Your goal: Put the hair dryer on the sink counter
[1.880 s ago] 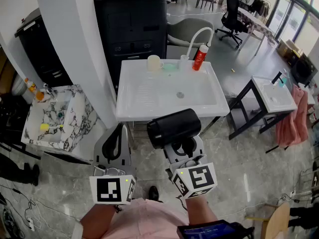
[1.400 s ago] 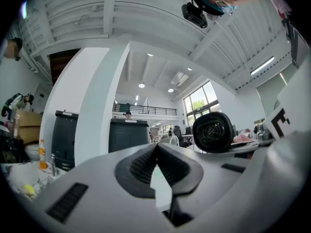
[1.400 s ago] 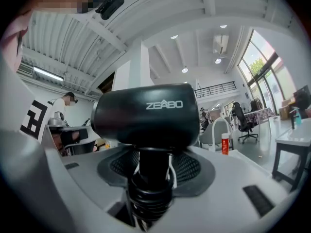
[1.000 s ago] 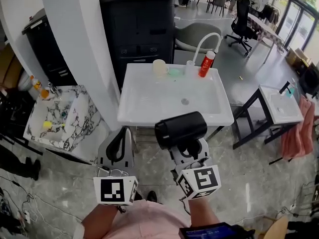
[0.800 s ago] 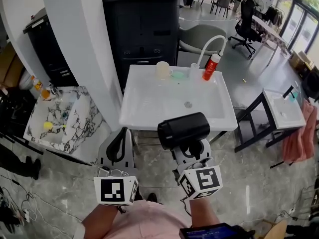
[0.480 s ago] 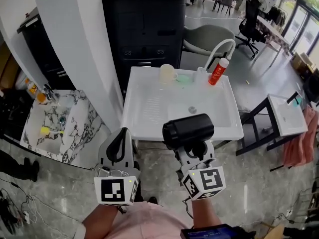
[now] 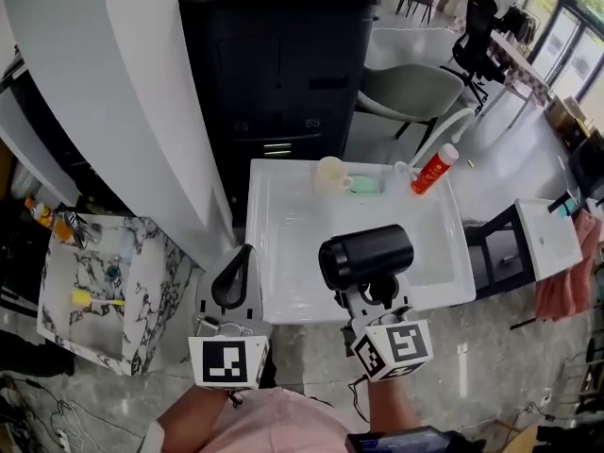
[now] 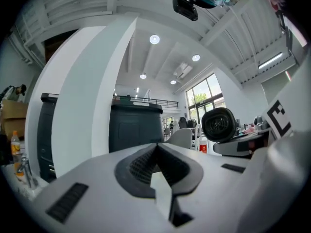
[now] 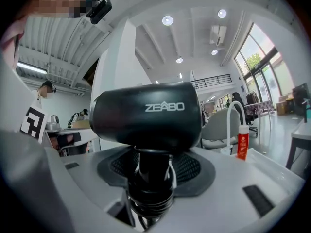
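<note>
The hair dryer carried the one legible word, "ZEABO", in pale capitals across the side of its black barrel. The red bottle to the right of the hair dryer bore what was probably label print, too small to read.

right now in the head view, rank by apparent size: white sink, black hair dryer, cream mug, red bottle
1. white sink
2. black hair dryer, nearer the camera
3. cream mug and red bottle: too alike to rank

Black cabinet stands upright at rear. Cream cup, green dish and tilted red bottle sit in a row. Grey chair at right.
</note>
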### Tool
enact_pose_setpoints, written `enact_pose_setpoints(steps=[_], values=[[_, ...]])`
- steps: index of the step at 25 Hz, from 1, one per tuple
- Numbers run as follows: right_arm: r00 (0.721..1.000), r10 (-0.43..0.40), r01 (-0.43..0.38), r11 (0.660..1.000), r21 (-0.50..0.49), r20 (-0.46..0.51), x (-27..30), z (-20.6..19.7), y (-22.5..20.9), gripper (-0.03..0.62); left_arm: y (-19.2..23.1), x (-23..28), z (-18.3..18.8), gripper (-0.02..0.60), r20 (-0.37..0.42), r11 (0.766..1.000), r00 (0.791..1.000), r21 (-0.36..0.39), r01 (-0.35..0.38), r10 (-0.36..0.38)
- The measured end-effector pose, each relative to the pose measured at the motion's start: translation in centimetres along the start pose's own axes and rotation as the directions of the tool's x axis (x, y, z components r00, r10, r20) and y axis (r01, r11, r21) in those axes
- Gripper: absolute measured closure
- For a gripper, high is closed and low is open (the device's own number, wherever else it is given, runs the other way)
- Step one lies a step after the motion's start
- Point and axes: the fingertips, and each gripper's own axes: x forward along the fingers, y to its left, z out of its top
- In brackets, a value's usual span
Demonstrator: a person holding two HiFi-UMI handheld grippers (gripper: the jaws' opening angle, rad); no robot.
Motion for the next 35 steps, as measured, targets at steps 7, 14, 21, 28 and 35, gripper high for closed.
enact_pose_setpoints(steps=[7,14,21,28,35], values=[[0.999,-0.032,0.032,0.999,-0.013,0.034,6.7,2.4,-0.2,0.378,4.1,5.9,1.4,0.572,0.046,0.999,0.998,0.011,0.046,-0.047],[0.998,-0.035,0.037,0.999,-0.034,0.048,9.7,3.4,-0.4,0.378,5.3,9.0,1.9,0.572,0.073,0.998,0.995,0.013,0.068,-0.069],[1.000,-0.005,0.005,1.000,-0.027,-0.011,12.0,1.9,-1.6,0.378,5.6,11.1,1.1,0.572,0.044,0.999,0.998,0.029,0.045,-0.047],[0.991,0.054,-0.055,0.998,-0.007,-0.120,15.0,-2.4,-2.3,0.378,6.4,12.9,-1.3,0.572,-0.016,1.000,1.000,-0.013,-0.006,0.006],[0.968,0.078,-0.072,0.997,0.033,-0.237,16.6,-7.8,-2.8,0.378,7.1,13.5,-3.9,0.572,-0.081,0.999,0.996,-0.021,-0.041,0.040]])
